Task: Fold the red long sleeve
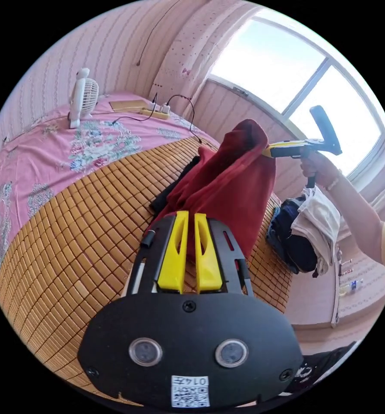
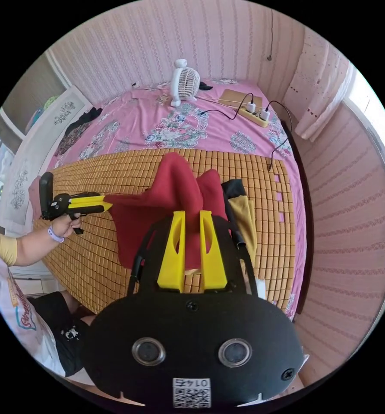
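Note:
The red long sleeve (image 1: 231, 181) hangs lifted off the bamboo mat (image 1: 71, 241), bunched between both grippers. My left gripper (image 1: 191, 214) is shut on its lower edge; in the right gripper view the left gripper (image 2: 107, 203) pinches a corner of the red long sleeve (image 2: 158, 202), held by a hand. My right gripper (image 2: 192, 212) is shut on a raised fold. Seen from the left gripper view, the right gripper (image 1: 266, 152) holds the garment's top high above the mat. Part of the garment still rests on the mat.
A black garment (image 1: 175, 185) and a mustard one (image 2: 246, 215) lie under the red one. A white fan (image 2: 184, 84) and a power strip (image 2: 255, 114) sit on the pink sheet (image 1: 50, 146). A clothes pile (image 1: 304, 233) is beside the bed.

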Demonstrator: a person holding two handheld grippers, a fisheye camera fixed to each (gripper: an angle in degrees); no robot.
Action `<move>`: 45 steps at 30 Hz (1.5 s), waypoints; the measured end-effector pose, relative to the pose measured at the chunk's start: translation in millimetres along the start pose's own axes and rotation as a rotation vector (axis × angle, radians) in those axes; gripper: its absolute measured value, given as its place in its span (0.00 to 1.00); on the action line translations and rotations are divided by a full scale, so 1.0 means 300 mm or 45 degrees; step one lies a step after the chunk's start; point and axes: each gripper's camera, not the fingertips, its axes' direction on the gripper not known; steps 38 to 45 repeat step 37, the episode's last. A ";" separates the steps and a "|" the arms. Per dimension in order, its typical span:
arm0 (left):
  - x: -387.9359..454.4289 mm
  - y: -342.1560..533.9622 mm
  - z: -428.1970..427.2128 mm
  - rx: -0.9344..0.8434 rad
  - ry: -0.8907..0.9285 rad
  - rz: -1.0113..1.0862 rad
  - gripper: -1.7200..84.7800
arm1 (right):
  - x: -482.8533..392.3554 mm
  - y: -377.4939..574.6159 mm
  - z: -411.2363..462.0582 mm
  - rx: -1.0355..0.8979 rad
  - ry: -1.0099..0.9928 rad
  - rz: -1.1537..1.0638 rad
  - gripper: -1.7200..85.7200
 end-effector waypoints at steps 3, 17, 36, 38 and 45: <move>-0.066 -0.033 0.110 -0.071 -0.116 -0.008 0.02 | 0.008 -0.123 0.114 -0.037 -0.009 0.033 0.09; -0.216 0.015 0.538 -0.329 0.084 -0.149 0.02 | 0.080 -0.156 0.592 -0.213 0.047 0.347 0.10; -0.190 1.347 -0.150 -0.064 -0.085 -0.344 0.07 | -0.713 0.603 0.471 0.246 0.133 -0.020 0.13; -0.195 1.437 -0.195 -0.066 -0.109 -0.407 0.07 | -0.768 0.635 0.518 0.188 0.100 -0.024 0.13; -0.195 1.437 -0.195 -0.066 -0.109 -0.407 0.07 | -0.768 0.635 0.518 0.188 0.100 -0.024 0.13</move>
